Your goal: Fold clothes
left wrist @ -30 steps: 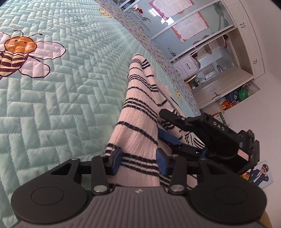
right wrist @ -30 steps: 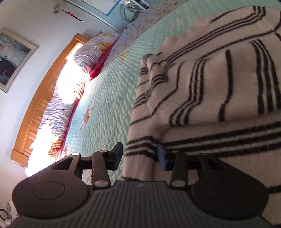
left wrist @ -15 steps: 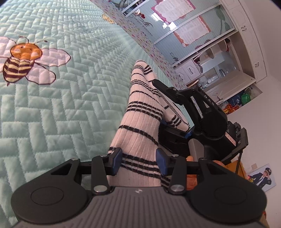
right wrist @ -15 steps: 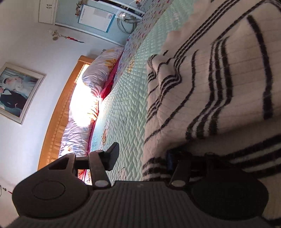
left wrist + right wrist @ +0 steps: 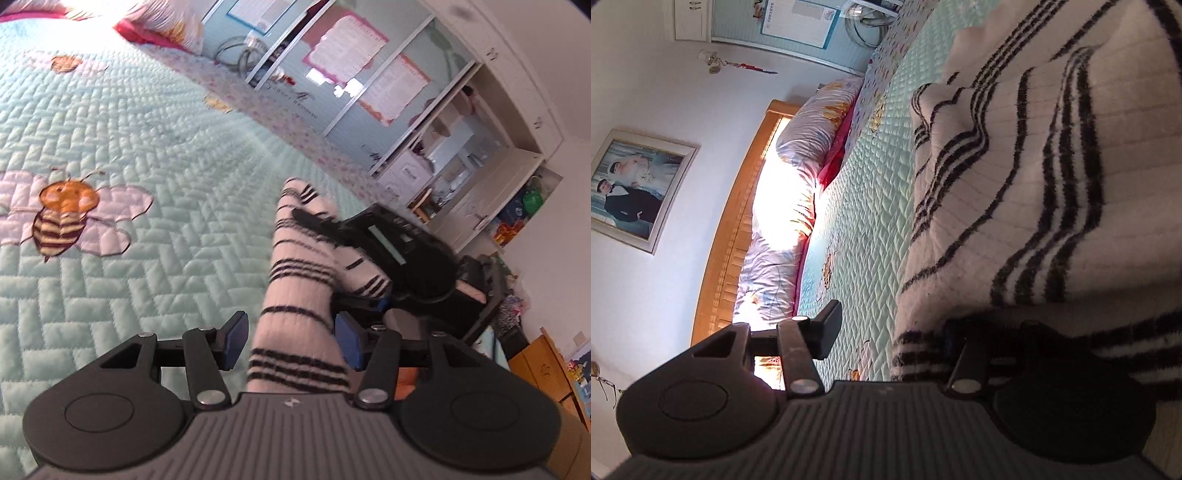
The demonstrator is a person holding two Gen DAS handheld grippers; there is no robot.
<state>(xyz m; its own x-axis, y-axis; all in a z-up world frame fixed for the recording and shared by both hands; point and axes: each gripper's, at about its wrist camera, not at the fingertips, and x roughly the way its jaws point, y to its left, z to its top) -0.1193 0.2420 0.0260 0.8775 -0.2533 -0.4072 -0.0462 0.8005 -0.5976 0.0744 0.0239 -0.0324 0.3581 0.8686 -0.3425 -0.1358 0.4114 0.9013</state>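
Observation:
A white knitted sweater with black stripes (image 5: 295, 258) lies folded on the pale green quilted bedspread (image 5: 147, 258). My left gripper (image 5: 291, 341) straddles its near end. Its jaws are opening, and a gap shows between the left blue pad (image 5: 234, 339) and the cloth. In the left wrist view my right gripper (image 5: 338, 258) reaches in from the right, one finger over the fold and one beside it. In the right wrist view the sweater (image 5: 1015, 166) fills the right side. My right gripper (image 5: 892, 332) is open with the sweater's edge between its fingers and the right finger in shadow under the fold.
A bee patch (image 5: 62, 221) is sewn on the quilt at left. Pillows (image 5: 790, 177) lie against the wooden headboard (image 5: 738, 221), below a framed photo (image 5: 635, 188). White cupboards (image 5: 480, 184) and a wooden cabinet (image 5: 546, 365) stand beyond the bed's edge.
My left gripper's jaws have spread off the sweater and it has lifted and tilted. My right gripper's jaws widened too, and it slid along the sweater with one finger going under the fold.

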